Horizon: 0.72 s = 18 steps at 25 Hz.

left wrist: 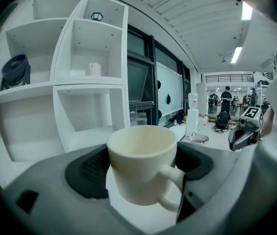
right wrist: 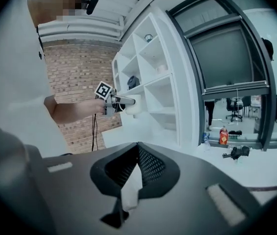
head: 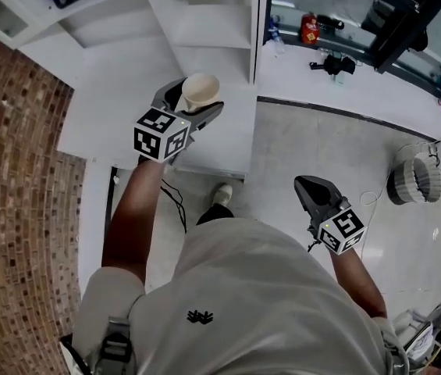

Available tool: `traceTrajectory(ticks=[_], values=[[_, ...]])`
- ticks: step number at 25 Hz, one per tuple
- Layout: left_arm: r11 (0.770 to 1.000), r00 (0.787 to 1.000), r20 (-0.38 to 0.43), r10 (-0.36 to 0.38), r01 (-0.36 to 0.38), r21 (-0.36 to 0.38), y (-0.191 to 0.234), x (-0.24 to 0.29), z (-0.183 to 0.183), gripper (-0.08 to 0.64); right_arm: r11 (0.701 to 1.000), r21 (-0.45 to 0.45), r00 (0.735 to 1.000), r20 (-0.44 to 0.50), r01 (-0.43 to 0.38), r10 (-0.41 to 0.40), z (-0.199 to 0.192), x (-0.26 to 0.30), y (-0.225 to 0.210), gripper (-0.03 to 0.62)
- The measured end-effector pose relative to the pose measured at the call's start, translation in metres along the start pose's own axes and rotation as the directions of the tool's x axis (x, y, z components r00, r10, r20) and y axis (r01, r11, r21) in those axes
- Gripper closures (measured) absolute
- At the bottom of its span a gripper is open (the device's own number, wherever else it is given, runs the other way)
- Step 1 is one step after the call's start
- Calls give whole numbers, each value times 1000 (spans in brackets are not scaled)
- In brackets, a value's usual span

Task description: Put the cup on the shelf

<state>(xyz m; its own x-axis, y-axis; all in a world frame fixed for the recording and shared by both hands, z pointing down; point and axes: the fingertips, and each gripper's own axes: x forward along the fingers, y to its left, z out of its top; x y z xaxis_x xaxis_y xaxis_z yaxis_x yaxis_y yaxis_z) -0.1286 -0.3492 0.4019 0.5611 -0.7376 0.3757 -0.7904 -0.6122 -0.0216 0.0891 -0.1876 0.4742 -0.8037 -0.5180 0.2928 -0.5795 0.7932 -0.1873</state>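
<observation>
A cream cup [head: 199, 91] with a handle sits upright between the jaws of my left gripper [head: 197, 97], which is shut on it. In the left gripper view the cup [left wrist: 140, 163] fills the middle, handle towards the lower right, pads on both sides. The white shelf unit [head: 204, 30] stands just beyond; its open compartments [left wrist: 89, 106] face the cup. My right gripper [head: 307, 184] hangs low at the right over the floor, jaws together and holding nothing. The right gripper view shows its tips [right wrist: 137, 148] meeting, with the shelf [right wrist: 150, 82] and cup [right wrist: 131, 105] far off.
A blue object [left wrist: 14, 70] lies in an upper left compartment and a small white item [left wrist: 94, 69] in the one beside it. A white counter [head: 126, 92] runs under the shelf. A brick wall [head: 17, 170] is left; a windowsill with a red can [head: 309, 28] and a white basket [head: 415, 178] are right.
</observation>
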Motion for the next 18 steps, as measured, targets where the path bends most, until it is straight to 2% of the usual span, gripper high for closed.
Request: traceTrajectory(ticks=[10,18], values=[[997,998,10,-65,64,33,89,66,31,150,988,45,989,18,146,-147,29,46,-36,581],[993,994,2,-108,108,57,143,126,43,150,962,91,966,18,255,-258,36,76,-51,581]])
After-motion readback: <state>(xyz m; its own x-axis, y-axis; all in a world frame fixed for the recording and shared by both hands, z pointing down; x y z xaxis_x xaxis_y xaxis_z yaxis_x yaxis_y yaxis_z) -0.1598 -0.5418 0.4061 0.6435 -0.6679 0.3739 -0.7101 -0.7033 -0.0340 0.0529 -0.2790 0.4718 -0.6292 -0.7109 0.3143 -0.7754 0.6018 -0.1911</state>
